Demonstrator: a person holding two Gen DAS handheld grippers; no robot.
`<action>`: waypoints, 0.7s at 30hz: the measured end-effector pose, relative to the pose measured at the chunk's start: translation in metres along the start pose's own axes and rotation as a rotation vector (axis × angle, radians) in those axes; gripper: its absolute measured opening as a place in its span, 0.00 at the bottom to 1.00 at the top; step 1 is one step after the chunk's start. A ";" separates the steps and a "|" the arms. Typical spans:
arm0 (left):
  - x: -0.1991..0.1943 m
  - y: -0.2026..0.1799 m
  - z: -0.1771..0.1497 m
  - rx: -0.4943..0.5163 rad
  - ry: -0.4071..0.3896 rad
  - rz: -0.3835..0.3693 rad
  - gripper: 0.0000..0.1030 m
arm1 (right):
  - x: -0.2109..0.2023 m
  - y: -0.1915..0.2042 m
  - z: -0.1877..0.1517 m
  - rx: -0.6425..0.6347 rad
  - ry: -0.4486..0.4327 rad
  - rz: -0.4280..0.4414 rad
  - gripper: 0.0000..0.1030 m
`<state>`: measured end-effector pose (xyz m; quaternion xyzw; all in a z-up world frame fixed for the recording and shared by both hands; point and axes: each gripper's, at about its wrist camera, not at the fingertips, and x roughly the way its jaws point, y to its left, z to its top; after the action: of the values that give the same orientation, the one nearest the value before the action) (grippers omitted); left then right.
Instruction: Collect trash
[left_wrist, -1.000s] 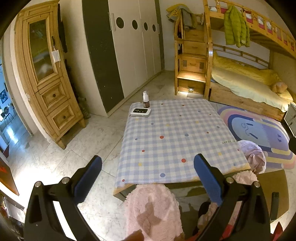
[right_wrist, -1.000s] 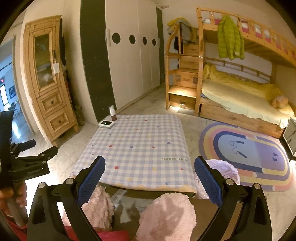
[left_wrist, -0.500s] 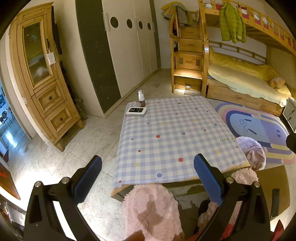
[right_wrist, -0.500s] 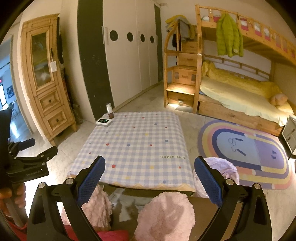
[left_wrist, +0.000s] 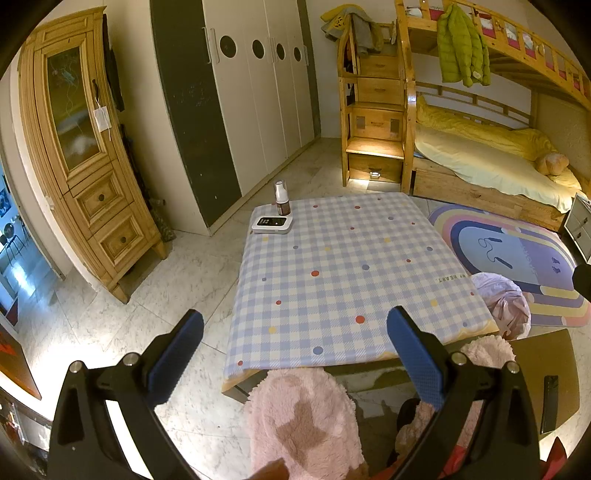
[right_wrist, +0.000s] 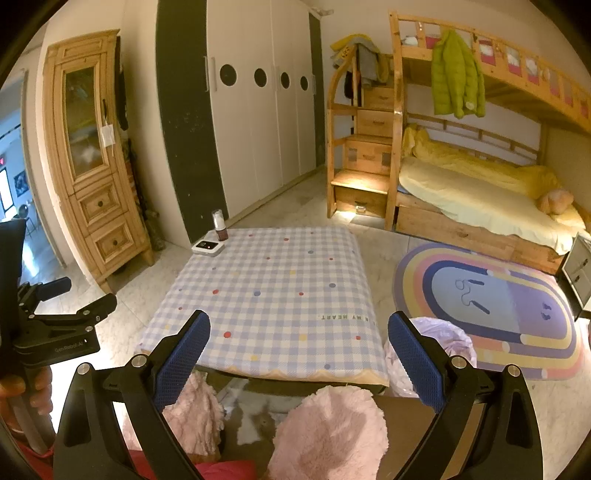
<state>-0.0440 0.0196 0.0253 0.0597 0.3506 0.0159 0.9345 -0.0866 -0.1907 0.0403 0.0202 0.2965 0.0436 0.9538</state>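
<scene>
Both grippers held above the near edge of the low table, jaws spread wide, nothing grasped.

Left gripper (left_wrist: 295, 354) and right gripper (right_wrist: 299, 358) stand released and clear of the checked tablecloth (left_wrist: 343, 273); no loose trash is visible on the table; only a small bottle (left_wrist: 282, 199) and a white device (left_wrist: 272, 223) just beside it occupy the far-left corner; a pale bagged bin (right_wrist: 439, 339) sits on the floor just beside the table's right side, the likely receptacle. Risks, as judged: the bottle is upright and narrow, so a careless reach would topple it; either item could be mistaken for trash; pink fluffy slippers (right_wrist: 328, 432) below may obstruct footing.
</scene>
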 end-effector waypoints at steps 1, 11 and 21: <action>0.000 0.000 0.000 0.000 0.000 0.000 0.94 | 0.000 0.000 0.000 0.000 0.001 0.000 0.93; 0.000 0.000 0.000 0.001 0.000 -0.001 0.94 | 0.000 -0.001 -0.001 0.000 -0.001 0.000 0.93; 0.000 0.000 0.000 0.001 -0.001 0.000 0.94 | 0.000 -0.001 -0.001 0.000 -0.002 -0.001 0.93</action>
<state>-0.0438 0.0191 0.0257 0.0600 0.3503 0.0156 0.9346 -0.0874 -0.1914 0.0392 0.0199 0.2953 0.0430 0.9542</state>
